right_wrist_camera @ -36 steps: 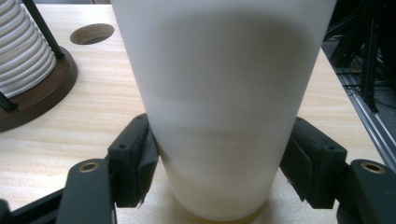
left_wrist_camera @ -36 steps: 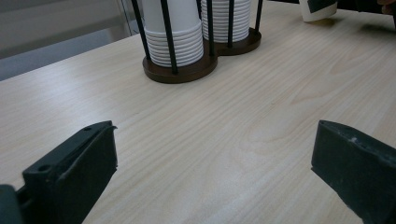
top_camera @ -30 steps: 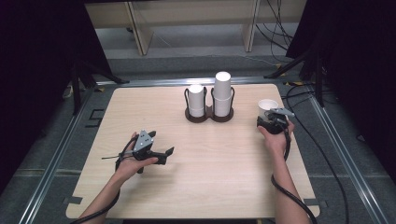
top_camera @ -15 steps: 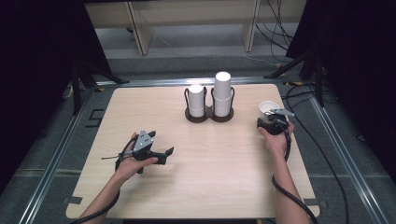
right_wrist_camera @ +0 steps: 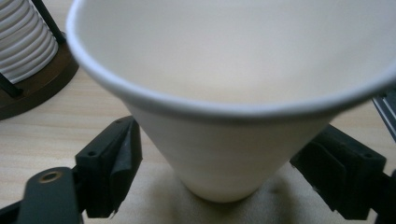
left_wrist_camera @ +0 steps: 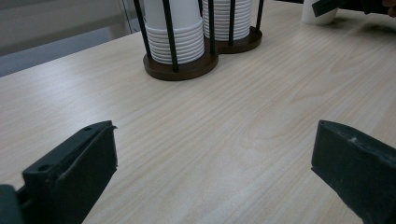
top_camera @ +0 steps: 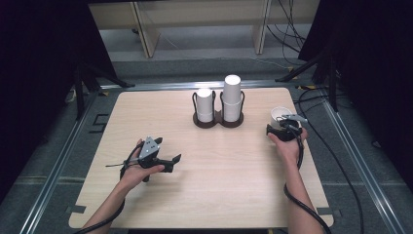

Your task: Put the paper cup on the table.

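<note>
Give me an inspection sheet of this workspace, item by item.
Surface: wooden table, bare around the things.
Job's things: white paper cup upright near the table's right edge; cup holder with two cup stacks at the back.
Clutter: nothing seen.
Grippers: right gripper jaws just opened, standing apart from the cup between them; left gripper open over bare wood.
Cables: black cables trail off the table.
Surroundings: dark curtains, shelf frame behind.
</note>
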{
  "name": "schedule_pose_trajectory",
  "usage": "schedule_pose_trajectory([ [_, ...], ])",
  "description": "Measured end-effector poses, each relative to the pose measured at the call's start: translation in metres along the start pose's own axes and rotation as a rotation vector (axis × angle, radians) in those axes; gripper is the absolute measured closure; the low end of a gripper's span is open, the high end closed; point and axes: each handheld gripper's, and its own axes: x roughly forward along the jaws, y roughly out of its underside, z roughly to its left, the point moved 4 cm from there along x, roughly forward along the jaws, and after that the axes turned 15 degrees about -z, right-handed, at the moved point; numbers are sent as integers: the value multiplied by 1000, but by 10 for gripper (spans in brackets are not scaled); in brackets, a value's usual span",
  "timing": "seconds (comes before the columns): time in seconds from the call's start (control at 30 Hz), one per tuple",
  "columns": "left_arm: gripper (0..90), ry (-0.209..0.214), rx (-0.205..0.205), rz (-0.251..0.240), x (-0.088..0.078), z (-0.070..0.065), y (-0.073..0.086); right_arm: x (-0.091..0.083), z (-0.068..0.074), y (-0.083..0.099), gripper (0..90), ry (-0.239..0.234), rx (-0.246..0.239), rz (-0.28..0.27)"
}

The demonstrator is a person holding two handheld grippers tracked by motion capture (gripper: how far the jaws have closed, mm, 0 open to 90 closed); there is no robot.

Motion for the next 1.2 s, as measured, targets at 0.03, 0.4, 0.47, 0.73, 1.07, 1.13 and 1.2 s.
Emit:
schedule_pose_trajectory([
  [0.03,0,-2,-4,1,0,0,0,0,1,0,157,-3,21,-9],
  [0.4,0,-14,-6,-2,-3,2,3,-16,0,5,157,-5,14,36],
  [0.47,0,-15,-2,-1,-4,2,4,-17,0,7,158,-32,23,24],
  [0.73,0,-23,3,6,-11,5,5,-30,2,9,158,-3,3,22],
  [1.07,0,-37,-5,7,-17,4,9,-53,7,9,157,-32,8,2],
  [1.13,0,-33,-16,2,-18,3,10,-58,9,11,157,-31,5,-20],
  [1.2,0,-37,-16,1,-18,3,11,-63,10,12,158,-38,8,-19],
])
